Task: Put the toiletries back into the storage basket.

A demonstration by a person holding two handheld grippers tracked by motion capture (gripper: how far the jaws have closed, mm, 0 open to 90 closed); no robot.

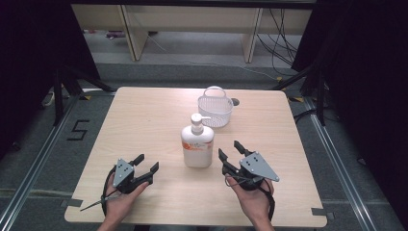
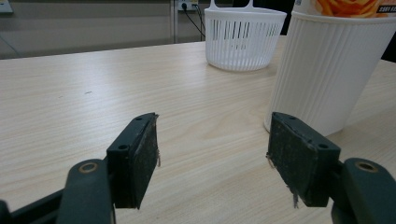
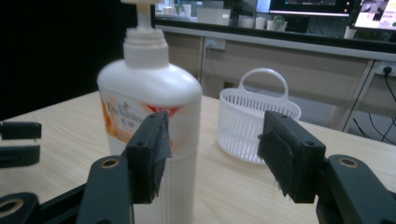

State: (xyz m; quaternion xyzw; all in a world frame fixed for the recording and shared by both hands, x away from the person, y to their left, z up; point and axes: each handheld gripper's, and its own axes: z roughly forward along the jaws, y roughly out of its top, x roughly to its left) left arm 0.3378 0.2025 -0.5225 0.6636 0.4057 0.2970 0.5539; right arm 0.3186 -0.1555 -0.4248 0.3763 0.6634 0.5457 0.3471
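Table (image 1: 144, 115): pale wood-grain top with rounded corners, bare across its whole left half in the high view and along the near edge between the two hands.

Pump bottle (image 1: 197, 143): stands upright at centre frame, well inside every edge. White plastic, smooth shoulders, ribbed lower body, pump head on top. The orange and red label carries script that cannot be read with certainty.

Basket (image 1: 215, 109): white slotted plastic, round, with a loop handle. It sits just above and right of the bottle, apart from it, near the far edge.

Left gripper (image 1: 146, 163): lower left of the frame, resting low at the table. Its jaws stand wide apart with nothing between them. In the left gripper view the bottle's ribbed wall lies beyond the right-hand pad, clear of it.

Right gripper (image 1: 230, 150): lower right of centre, just beside the bottle. Jaws are parted and grip nothing. The pads (image 3: 156, 154) are black, flat and worn.
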